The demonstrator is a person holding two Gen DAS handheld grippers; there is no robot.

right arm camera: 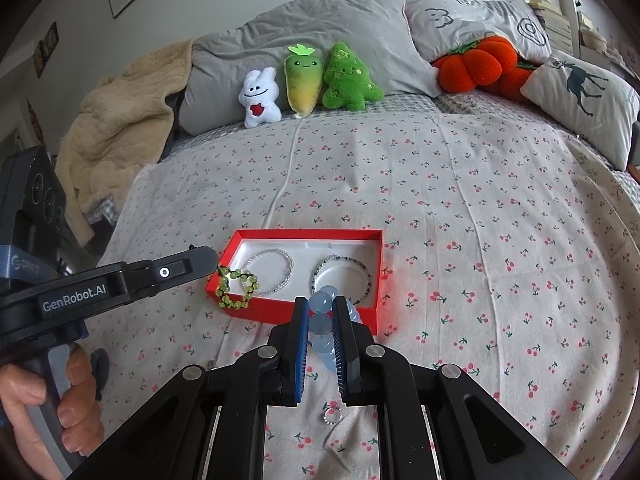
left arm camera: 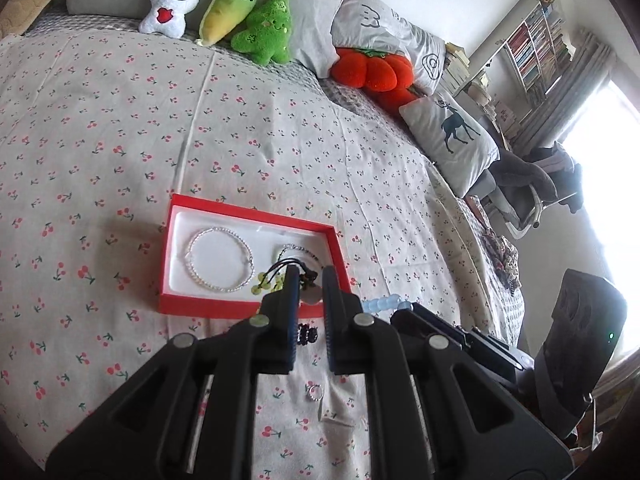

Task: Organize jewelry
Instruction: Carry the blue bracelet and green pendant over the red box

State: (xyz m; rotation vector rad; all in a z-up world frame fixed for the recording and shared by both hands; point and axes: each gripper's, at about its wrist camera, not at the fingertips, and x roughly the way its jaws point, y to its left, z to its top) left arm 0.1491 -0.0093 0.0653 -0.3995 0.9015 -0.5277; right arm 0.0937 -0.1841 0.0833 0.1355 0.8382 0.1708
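A red jewelry box (left arm camera: 168,264) (right arm camera: 256,312) with a white liner lies on the cherry-print bedspread. It holds a clear bead bracelet (left arm camera: 220,260) (right arm camera: 269,271) and a thin dark-beaded bracelet (right arm camera: 341,278). My left gripper (left arm camera: 309,276) (right arm camera: 218,266) is shut on a green bead bracelet with black cord (left arm camera: 264,280) (right arm camera: 237,289), held over the box's near left corner. My right gripper (right arm camera: 321,304) is shut on a pale blue bead bracelet (right arm camera: 322,320) (left arm camera: 382,303) just in front of the box. A small silver ring (left arm camera: 315,393) (right arm camera: 332,415) and a black bead piece (left arm camera: 306,333) lie on the bedspread.
Plush toys (right arm camera: 306,80), grey pillows (right arm camera: 304,28), an orange pumpkin cushion (right arm camera: 476,66) and a deer cushion (right arm camera: 580,96) line the bed's head. A beige blanket (right arm camera: 116,120) lies at the far left. A bookshelf (left arm camera: 532,44) and a window stand to the right.
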